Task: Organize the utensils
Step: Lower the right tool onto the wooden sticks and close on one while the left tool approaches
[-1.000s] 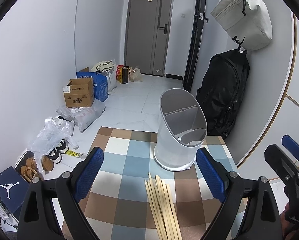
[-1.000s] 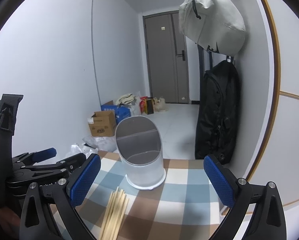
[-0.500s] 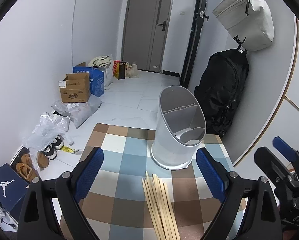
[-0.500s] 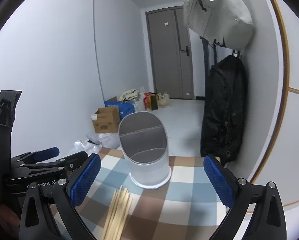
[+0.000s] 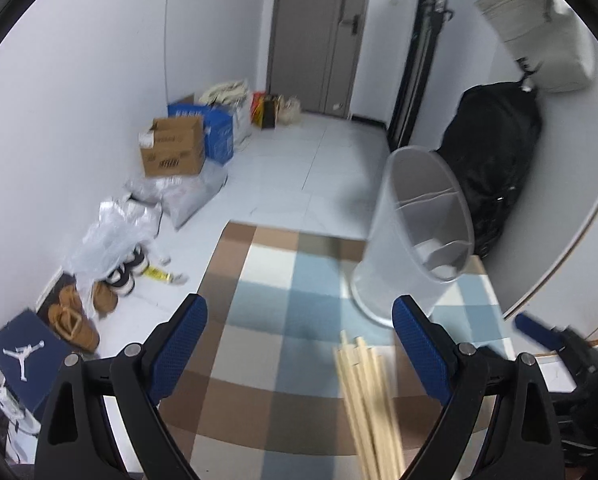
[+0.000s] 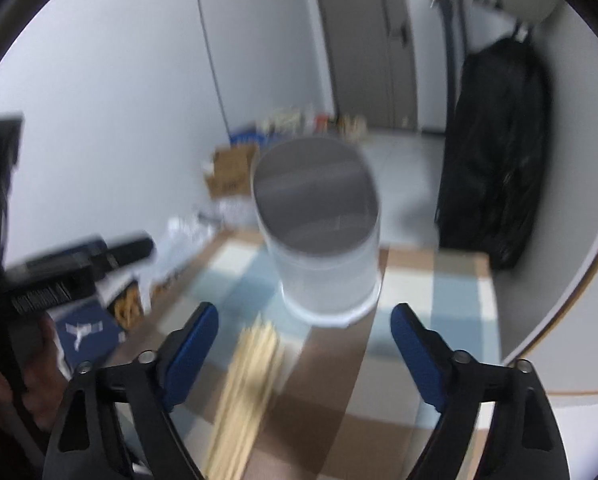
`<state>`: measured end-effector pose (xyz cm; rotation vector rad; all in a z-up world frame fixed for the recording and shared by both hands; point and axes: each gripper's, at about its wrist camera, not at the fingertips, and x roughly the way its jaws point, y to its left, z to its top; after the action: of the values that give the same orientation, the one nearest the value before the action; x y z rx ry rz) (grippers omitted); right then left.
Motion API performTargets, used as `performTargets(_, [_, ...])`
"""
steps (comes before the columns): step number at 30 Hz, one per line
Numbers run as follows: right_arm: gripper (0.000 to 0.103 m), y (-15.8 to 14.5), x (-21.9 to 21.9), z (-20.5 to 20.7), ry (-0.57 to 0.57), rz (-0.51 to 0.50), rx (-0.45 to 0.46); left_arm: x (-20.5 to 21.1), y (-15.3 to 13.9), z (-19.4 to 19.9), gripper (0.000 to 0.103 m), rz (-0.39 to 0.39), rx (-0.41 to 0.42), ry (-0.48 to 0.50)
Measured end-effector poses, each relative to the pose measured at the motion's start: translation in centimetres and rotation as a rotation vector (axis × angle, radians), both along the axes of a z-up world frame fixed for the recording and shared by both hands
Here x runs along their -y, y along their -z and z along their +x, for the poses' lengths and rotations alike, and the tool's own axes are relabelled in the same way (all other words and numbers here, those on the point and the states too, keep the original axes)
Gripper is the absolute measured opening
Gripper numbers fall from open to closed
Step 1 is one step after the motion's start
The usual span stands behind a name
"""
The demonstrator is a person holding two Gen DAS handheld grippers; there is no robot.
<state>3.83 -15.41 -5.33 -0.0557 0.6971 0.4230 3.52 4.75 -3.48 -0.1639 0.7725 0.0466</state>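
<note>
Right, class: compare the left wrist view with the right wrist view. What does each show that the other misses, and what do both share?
Only the left wrist view shows the cream bag, the shoes and the holder's inner dividers. Only the right wrist view shows the left tool's side, blurred. Both share the utensil holder, chopsticks, checked cloth, black backpack and door; both tools are open.

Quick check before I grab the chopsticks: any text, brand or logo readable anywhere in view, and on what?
No words can be read.
Dark blue shoebox: white Jumpman logo, no letters.
Cardboard box: dark print, blurred.
Blue box: white characters, too small.
Left gripper body in the right wrist view: white lettering, motion-blurred.
</note>
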Motion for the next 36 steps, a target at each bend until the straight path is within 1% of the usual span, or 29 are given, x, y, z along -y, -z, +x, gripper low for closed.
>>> performTargets(1, [0.076,1.0,-0.4,0.7,-0.016,-0.013,-0.053,-0.2,0.4,0.2,0.091,0.002,-0.018,-0.005])
performTargets(2, [0.072,1.7,-0.6,1.1,-0.024,-0.02,-0.091,-0.6,0.9,0.5,0.091,0.006,-0.041,-0.008])
performTargets(3, [0.066,2.9,-0.8,1.7,-0.03,-0.03,-0.144,-0.8,1.4,0.8,0.091,0.011,-0.062,-0.007])
performTargets(4, [0.063,4.1,-1.2,2.4,-0.041,-0.042,-0.202,-1.0,1.8,0.9,0.091,0.019,-0.08,-0.008])
performTargets(5, [0.058,4.9,-1.3,2.9,-0.046,-0.05,-0.237,-1.1,2.1,1.0,0.091,0.027,-0.095,-0.01])
performTargets(6, [0.057,5.8,-1.4,3.4,-0.045,-0.052,-0.274,-1.3,2.5,1.1,0.091,0.034,-0.11,-0.008])
performTargets(8, [0.055,7.0,-1.6,4.2,-0.045,-0.052,-0.317,-1.7,3.1,1.3,0.091,0.04,-0.145,-0.011])
performTargets(9, [0.051,7.4,-1.8,4.4,-0.039,-0.071,-0.326,-2.0,3.4,1.3,0.091,0.036,-0.156,-0.012])
performTargets(11, [0.05,7.8,-2.4,4.7,-0.049,-0.089,-0.349,-2.4,3.5,1.4,0.091,0.029,-0.173,-0.015])
performTargets(14, [0.047,8.2,-3.1,4.8,-0.052,-0.118,-0.35,-2.8,3.7,1.3,0.091,0.021,-0.188,-0.016])
performTargets(16, [0.047,8.4,-3.5,4.9,-0.064,-0.106,-0.36,-2.9,3.8,1.4,0.091,0.022,-0.196,-0.017])
performTargets(21, [0.047,8.4,-4.4,4.9,-0.056,-0.163,-0.347,-3.4,4.0,1.5,0.091,0.026,-0.213,-0.025])
performTargets(22, [0.045,8.4,-4.4,5.0,-0.05,-0.165,-0.348,-3.5,4.0,1.6,0.091,0.021,-0.213,-0.029])
performTargets(24, [0.035,8.4,-4.3,5.4,-0.029,-0.164,-0.349,-3.9,4.1,1.6,0.091,0.011,-0.214,-0.038])
performTargets(26, [0.03,8.4,-4.1,5.7,-0.011,-0.17,-0.356,-4.3,4.0,1.5,0.091,-0.001,-0.211,-0.043])
performTargets(27, [0.029,8.4,-3.9,5.8,-0.008,-0.166,-0.362,-4.4,3.9,1.4,0.091,-0.004,-0.209,-0.045])
performTargets(31, [0.029,8.3,-3.9,5.5,-0.011,-0.181,-0.364,-4.6,3.8,1.4,0.091,-0.013,-0.197,-0.046])
performTargets(36, [0.029,8.8,-5.8,6.6,-0.018,-0.213,-0.372,-4.9,3.6,1.3,0.091,-0.023,-0.194,-0.053])
